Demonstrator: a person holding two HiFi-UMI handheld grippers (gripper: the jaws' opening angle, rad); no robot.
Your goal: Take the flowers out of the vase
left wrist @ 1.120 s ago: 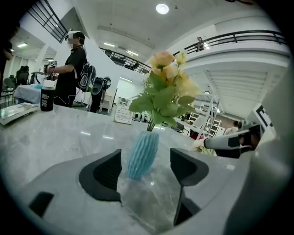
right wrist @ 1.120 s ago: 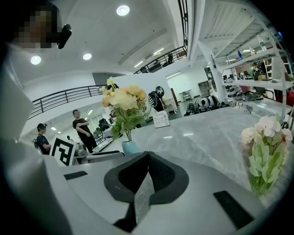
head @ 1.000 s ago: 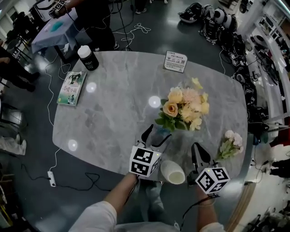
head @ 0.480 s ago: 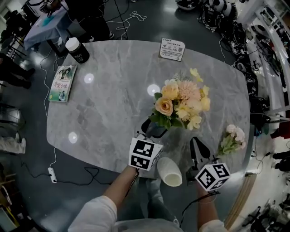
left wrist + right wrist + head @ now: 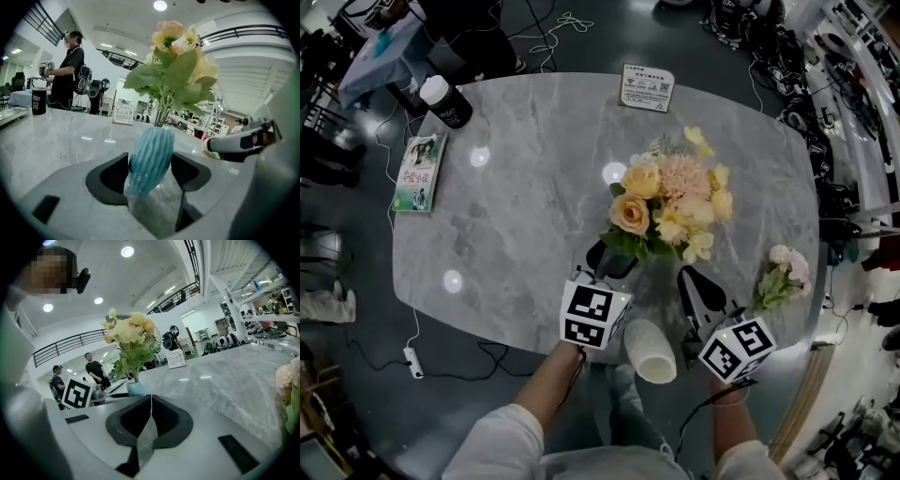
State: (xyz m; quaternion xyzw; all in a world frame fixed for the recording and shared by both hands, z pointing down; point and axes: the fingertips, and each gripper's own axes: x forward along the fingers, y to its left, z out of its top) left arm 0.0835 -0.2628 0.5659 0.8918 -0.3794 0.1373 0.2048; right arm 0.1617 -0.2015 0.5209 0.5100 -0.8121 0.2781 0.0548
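– Flowers (image 5: 670, 206), where are they sitting in the head view?
– They are standing in the vase (image 5: 617, 266) just right of the frame's middle, on the grey table (image 5: 516, 216). The left gripper (image 5: 609, 270) is reaching in from below with the vase between its jaws. The right gripper (image 5: 690, 281) is pointing up at the bunch from the lower right, near it but not touching. A pink sprig (image 5: 783, 277) is lying apart near the right edge, and a white cup (image 5: 649, 352) is lying low in the frame between the two grippers.
– And what is the left gripper view showing?
– The ribbed blue vase (image 5: 151, 159) is filling the centre. The jaws have just been closing on it, and both pads are now looking pressed to its sides. Stems and leaves are rising from its mouth toward the top of the frame.
– The right gripper view?
– Its jaws are lying together with nothing between them, aiming at the bunch (image 5: 131, 341) left of centre.
– So how far along is the job looking?
– Barely begun, I am judging. The vase is being steadied, but the whole bunch is sitting in it and no stem is being held. Whether the sprig came from the vase I cannot tell. What is remaining is opening the right jaws, gripping the stems and lifting them clear
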